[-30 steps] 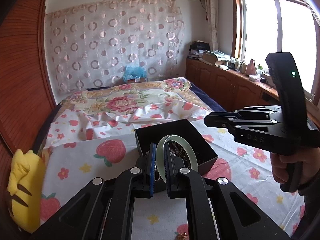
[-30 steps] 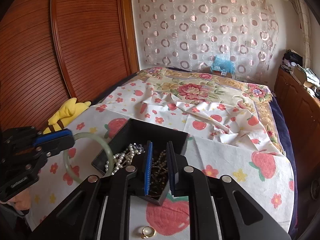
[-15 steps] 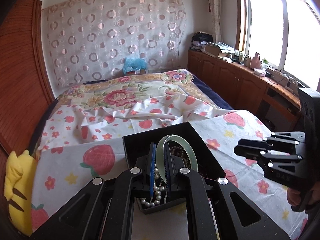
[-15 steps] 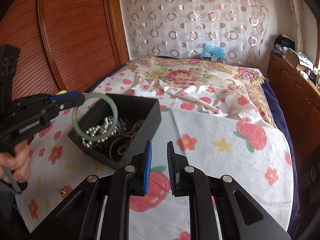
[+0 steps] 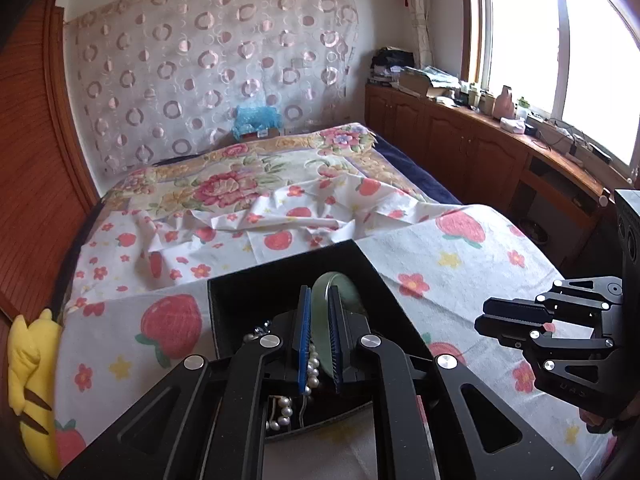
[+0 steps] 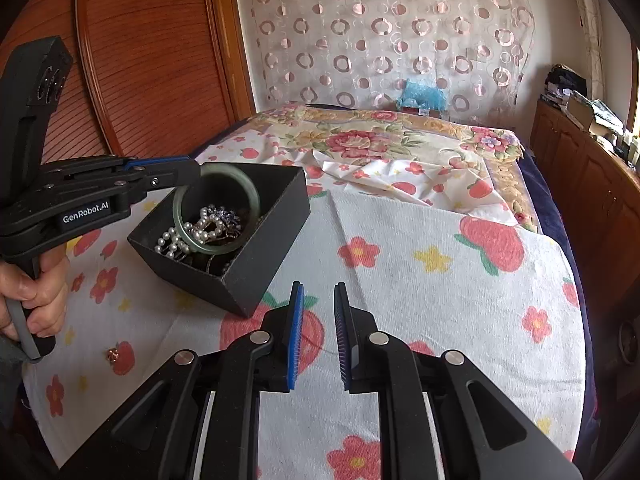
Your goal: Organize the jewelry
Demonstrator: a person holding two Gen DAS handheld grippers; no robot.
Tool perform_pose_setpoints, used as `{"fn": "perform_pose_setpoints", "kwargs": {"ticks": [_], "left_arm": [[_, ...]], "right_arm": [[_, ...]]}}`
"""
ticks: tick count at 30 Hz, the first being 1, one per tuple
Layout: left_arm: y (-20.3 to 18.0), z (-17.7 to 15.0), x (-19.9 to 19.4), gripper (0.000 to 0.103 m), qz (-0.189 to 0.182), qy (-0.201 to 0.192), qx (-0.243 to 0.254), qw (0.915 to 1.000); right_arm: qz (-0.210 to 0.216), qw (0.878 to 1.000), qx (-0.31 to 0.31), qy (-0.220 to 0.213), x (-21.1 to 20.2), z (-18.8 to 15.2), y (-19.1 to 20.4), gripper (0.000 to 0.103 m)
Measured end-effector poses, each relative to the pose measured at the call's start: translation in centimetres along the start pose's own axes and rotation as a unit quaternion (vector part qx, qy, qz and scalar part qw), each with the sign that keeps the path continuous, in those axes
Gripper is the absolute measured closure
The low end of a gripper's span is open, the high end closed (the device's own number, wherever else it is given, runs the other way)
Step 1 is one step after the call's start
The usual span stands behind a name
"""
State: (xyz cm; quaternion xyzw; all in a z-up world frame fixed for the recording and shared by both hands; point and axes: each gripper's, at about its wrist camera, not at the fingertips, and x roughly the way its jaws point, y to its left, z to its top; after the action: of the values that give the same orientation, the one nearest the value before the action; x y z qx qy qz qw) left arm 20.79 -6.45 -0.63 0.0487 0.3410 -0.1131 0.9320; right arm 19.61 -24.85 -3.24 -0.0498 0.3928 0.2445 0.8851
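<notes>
Bright daylight from the window (image 5: pixel 560 52); fisheye-bent edges, sharp focus.

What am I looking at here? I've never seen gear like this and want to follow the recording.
No robot: a person holds two handheld grippers, each with a camera looking along its jaws. In the left view, the left gripper is shut on a green jade bangle. The right view shows that bangle lowered into a black box of pearl necklaces on the strawberry-print bedspread. The right gripper is empty, jaws apart. A small ring lies on the cloth near the left hand.
</notes>
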Motion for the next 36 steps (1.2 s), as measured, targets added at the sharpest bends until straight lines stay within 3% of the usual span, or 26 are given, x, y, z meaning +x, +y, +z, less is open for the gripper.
{"fn": "perform_pose_setpoints", "kwargs": {"ticks": [7, 8, 10, 14, 17, 18, 20, 22, 23, 36], "left_arm": [[0.7, -1.3, -0.8, 0.094, 0.004, 0.006, -0.007, 0.9999], [1.0, -1.6, -1.1, 0.092, 0.004, 0.006, -0.010, 0.9999], [1.5, -2.3, -1.7, 0.076, 0.005, 0.004, -0.015, 0.9999], [2.2, -3.9, -3.1, 0.071, 0.020, -0.004, -0.014, 0.9997], [2.8, -5.0, -4.0, 0.059, 0.021, -0.005, -0.021, 0.9995], [3.0, -5.4, -4.3, 0.053, 0.022, -0.005, -0.022, 0.9995], [3.4, -6.2, -4.9, 0.040, 0.026, -0.007, -0.020, 0.9994], [3.7, -6.8, -5.3, 0.018, 0.031, -0.008, -0.021, 0.9993], [4.0, -7.3, -5.5, 0.015, 0.037, -0.008, -0.022, 0.9990], [4.4, -13.2, -6.8, 0.012, 0.023, 0.037, -0.021, 0.9988]], "right_arm": [[0.006, 1.000, -0.002, -0.001, -0.2, -0.5, 0.5, 0.086], [0.008, 1.000, -0.005, 0.000, -0.2, -0.7, 0.8, 0.086], [0.009, 1.000, -0.011, 0.000, -0.3, -1.0, 1.4, 0.086], [0.015, 1.000, -0.022, 0.004, -0.4, -1.7, 2.4, 0.086], [0.022, 0.999, -0.025, 0.007, -0.3, -2.2, 3.0, 0.084], [0.023, 0.999, -0.026, 0.008, -0.2, -2.3, 3.2, 0.079], [0.024, 0.999, -0.031, 0.010, -0.1, -2.7, 3.6, 0.074], [0.026, 0.999, -0.037, 0.013, -0.1, -2.9, 4.1, 0.073], [0.028, 0.999, -0.041, 0.015, 0.0, -3.1, 4.4, 0.073], [0.046, 0.994, -0.076, 0.057, 1.2, -4.7, 6.8, 0.070]]}}
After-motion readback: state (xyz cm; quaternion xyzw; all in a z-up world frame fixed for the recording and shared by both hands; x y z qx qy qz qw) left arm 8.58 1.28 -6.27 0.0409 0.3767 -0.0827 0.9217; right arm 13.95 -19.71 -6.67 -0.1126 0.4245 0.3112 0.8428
